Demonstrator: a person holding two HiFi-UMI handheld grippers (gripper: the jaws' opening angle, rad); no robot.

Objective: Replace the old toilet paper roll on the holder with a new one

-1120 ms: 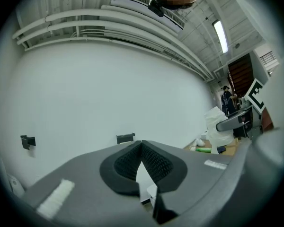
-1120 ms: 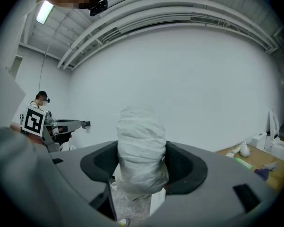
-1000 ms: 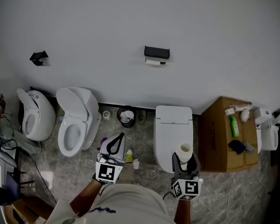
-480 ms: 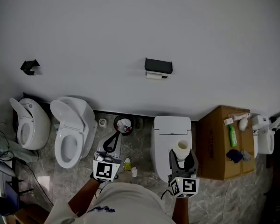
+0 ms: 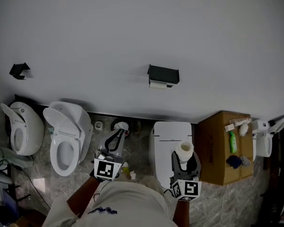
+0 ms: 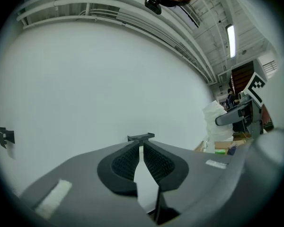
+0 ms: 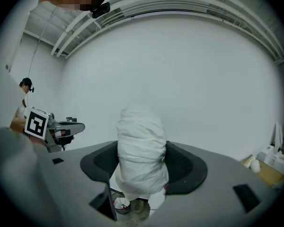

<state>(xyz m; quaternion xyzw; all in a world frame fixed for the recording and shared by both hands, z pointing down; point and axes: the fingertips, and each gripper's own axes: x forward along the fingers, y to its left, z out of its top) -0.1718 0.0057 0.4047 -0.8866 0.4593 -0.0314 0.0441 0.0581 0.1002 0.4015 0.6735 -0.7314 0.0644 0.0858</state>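
Observation:
A black toilet paper holder hangs on the white wall with the old roll under it. In the left gripper view the holder shows straight ahead, beyond the jaw tips. My right gripper is shut on a new white roll, which stands upright between its pads over the closed toilet. The roll fills the right gripper view's centre. My left gripper points at the wall; its jaws have just been opening a sliver, the tips still meet, and nothing is between them.
A closed white toilet stands below the holder. An open toilet and another one stand to the left. A small bin sits by the wall. A cardboard box with bottles stands right.
Both grippers have moved forward toward the wall, the right one carrying the roll. The holder and toilets now sit lower and nearer in the head view.

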